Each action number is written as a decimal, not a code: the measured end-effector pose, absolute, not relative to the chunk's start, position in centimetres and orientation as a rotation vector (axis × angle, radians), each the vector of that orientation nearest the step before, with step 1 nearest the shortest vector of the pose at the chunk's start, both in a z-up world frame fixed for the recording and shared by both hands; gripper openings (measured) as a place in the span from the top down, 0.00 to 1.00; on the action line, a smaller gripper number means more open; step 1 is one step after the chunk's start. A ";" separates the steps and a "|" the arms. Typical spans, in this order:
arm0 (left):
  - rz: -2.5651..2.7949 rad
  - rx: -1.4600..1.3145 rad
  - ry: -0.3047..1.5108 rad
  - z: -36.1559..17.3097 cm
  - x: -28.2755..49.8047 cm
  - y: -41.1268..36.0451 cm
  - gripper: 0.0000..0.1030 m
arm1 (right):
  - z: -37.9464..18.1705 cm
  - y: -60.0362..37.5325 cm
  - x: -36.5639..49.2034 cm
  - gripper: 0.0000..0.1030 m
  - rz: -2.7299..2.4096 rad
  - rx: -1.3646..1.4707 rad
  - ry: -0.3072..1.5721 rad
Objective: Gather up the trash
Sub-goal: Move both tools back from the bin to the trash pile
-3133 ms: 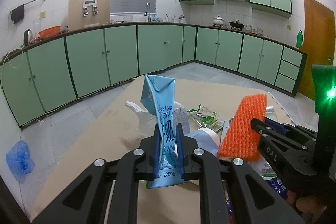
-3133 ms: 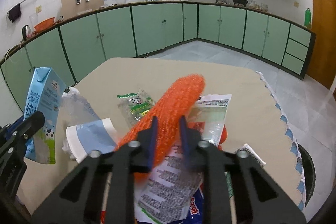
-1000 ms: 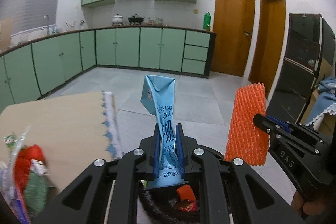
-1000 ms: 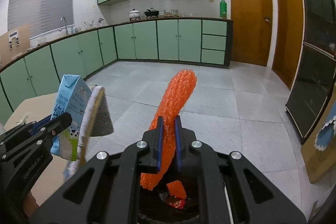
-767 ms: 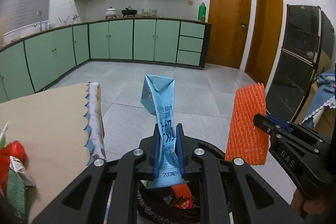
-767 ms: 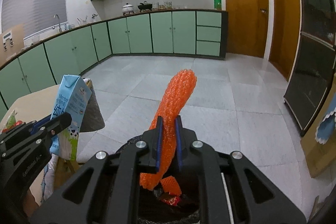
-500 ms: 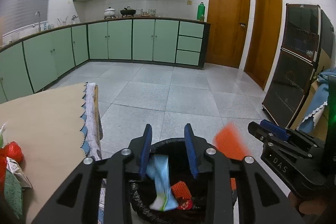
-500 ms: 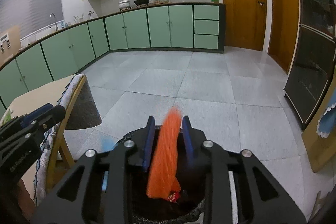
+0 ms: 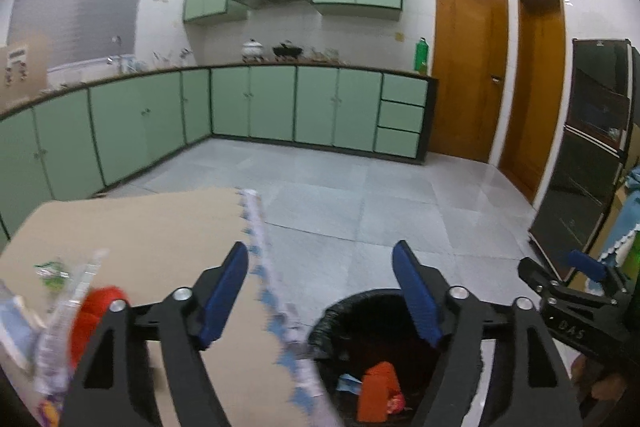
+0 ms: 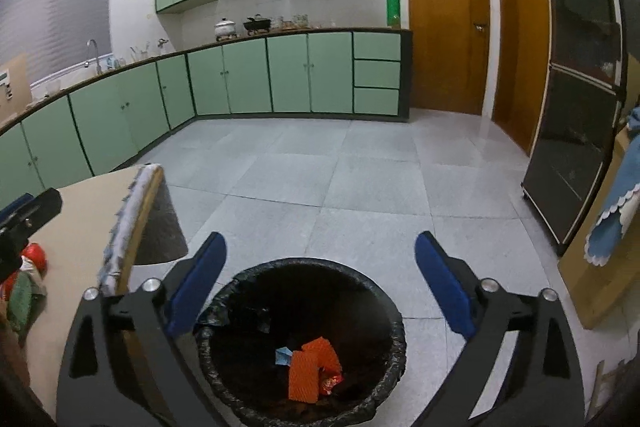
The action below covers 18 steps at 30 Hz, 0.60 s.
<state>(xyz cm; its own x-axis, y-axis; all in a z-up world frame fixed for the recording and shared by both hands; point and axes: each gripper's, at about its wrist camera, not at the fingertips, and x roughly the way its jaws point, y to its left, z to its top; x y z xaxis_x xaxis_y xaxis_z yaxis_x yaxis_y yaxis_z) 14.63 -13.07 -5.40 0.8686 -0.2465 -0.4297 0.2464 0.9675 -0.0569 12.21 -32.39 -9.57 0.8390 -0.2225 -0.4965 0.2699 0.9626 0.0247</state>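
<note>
Over the black-lined trash bin (image 10: 304,343), right gripper (image 10: 320,279) hangs with jaws opening wide, nothing between them. Left gripper (image 9: 320,291) beside the bin's rim, jaws also opening, empty. Inside the bin: orange foam net (image 10: 306,373), blue carton scrap (image 10: 283,355). Beside the bin, table (image 9: 132,223) holds remaining wrappers (image 9: 68,307).

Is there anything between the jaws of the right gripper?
No, the right gripper has nothing between its opening jaws; the orange foam net lies in the bin.
</note>
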 end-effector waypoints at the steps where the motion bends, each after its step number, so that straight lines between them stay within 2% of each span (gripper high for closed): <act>1: -0.243 -0.005 0.446 -5.1 14.2 -12.2 0.22 | -9.2 -31.7 12.0 0.06 -0.262 0.088 0.508; 7: -0.157 -0.030 0.423 -3.3 12.3 -6.9 0.14 | -7.5 -27.9 11.1 0.05 -0.207 0.085 0.484; 18: 0.074 -0.025 0.418 -2.8 8.5 4.6 0.14 | -5.4 -18.8 11.1 0.05 -0.050 0.089 0.465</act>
<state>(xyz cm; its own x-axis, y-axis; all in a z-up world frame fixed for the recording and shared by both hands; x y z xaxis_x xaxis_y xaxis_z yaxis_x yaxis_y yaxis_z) 8.48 4.58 -2.80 0.9112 0.0666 -0.4065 -0.0770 0.9970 -0.0092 11.06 -18.82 -5.39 0.8926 -0.0282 -0.4500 0.0690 0.9948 0.0744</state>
